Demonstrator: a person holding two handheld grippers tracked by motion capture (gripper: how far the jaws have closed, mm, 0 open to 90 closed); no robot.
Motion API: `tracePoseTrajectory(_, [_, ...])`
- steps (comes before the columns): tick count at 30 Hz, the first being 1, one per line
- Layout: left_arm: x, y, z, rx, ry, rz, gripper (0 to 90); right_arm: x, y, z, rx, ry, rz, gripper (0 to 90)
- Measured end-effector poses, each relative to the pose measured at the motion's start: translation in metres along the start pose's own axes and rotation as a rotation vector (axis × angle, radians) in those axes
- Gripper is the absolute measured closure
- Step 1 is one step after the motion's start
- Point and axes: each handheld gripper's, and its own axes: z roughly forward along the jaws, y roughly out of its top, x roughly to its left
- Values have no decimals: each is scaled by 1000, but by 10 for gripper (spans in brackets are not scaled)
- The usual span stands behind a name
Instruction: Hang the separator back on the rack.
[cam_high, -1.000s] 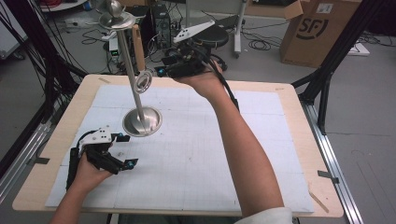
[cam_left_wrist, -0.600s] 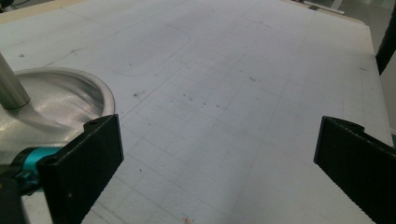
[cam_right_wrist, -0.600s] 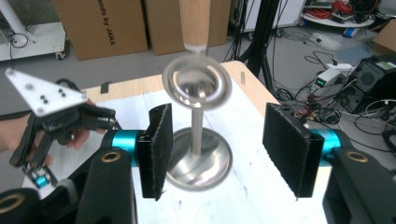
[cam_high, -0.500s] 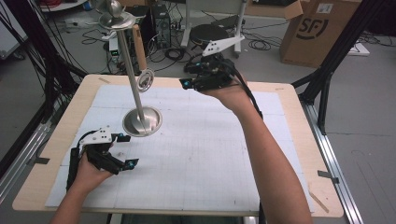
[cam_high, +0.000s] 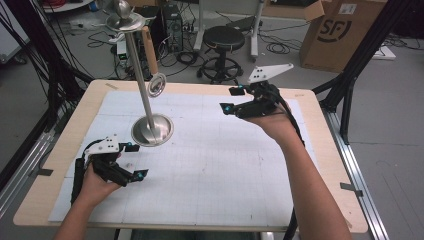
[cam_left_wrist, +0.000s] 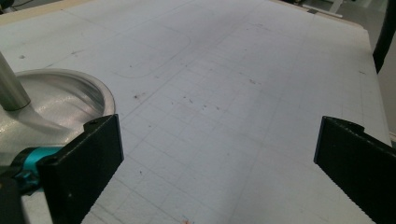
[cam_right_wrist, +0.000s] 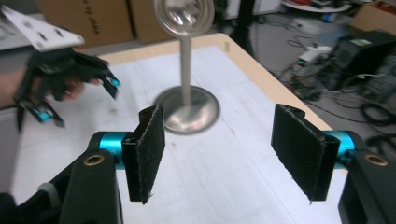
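A shiny metal stand (cam_high: 152, 130) rests on its round base left of the mat's centre, and its thin pole leans up to a top dish (cam_high: 122, 20). A small round disc (cam_high: 157, 84) sits partway up the pole. My left gripper (cam_high: 136, 161) lies low just in front of the base, open and empty. In the left gripper view the gripper (cam_left_wrist: 219, 163) has wide jaws with the base (cam_left_wrist: 60, 100) just beyond its left one. My right gripper (cam_high: 230, 99) hovers over the far right of the mat, pointing at the stand. Its jaws (cam_right_wrist: 224, 149) have just been opening and hold nothing. The right gripper view shows the stand (cam_right_wrist: 187, 109) and the disc (cam_right_wrist: 184, 14) ahead.
A white gridded mat (cam_high: 220, 165) covers the wooden table (cam_high: 320, 150). Beyond the far edge are a black stool (cam_high: 224, 37), a cardboard box (cam_high: 340, 30) and floor cables. Black frame posts (cam_high: 345, 95) stand at the table's right and left sides.
My right gripper has drawn away from the stand's disc, moving right and a little lower, and its jaws stand wider. The left gripper and the stand have kept still.
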Motion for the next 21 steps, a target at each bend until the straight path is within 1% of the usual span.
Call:
tracePoseTrajectory(1, [0,0,0,-1,-1,0,19,0,-4,-2,-1,5,12,335])
tracePoseTrajectory(3, [0,0,0,-2,-2,-1,19,-1,-13,-4,-11,3,17,331])
tracePoseTrajectory(4, [0,0,0,-2,-3,-1,19,-1,-19,-6,-7,2,37,328])
tracePoseTrajectory(6, [0,0,1,-3,-4,-4,19,-2,-27,-8,3,-5,48,319])
tracePoseTrajectory(8, [0,0,1,-3,-5,-2,19,-3,-35,-11,1,-14,51,319])
tracePoseTrajectory(12, [0,0,0,-9,-4,-5,19,-1,-50,-19,-27,-18,78,307])
tracePoseTrajectory(14, [0,0,0,-8,-3,-5,19,0,-58,-21,-25,-24,95,303])
tracePoseTrajectory(18, [0,0,0,-6,-3,-7,19,5,-80,-24,-33,-40,106,301])
tracePoseTrajectory(21, [0,0,1,-6,-5,-6,19,7,-96,-25,-29,-44,134,300])
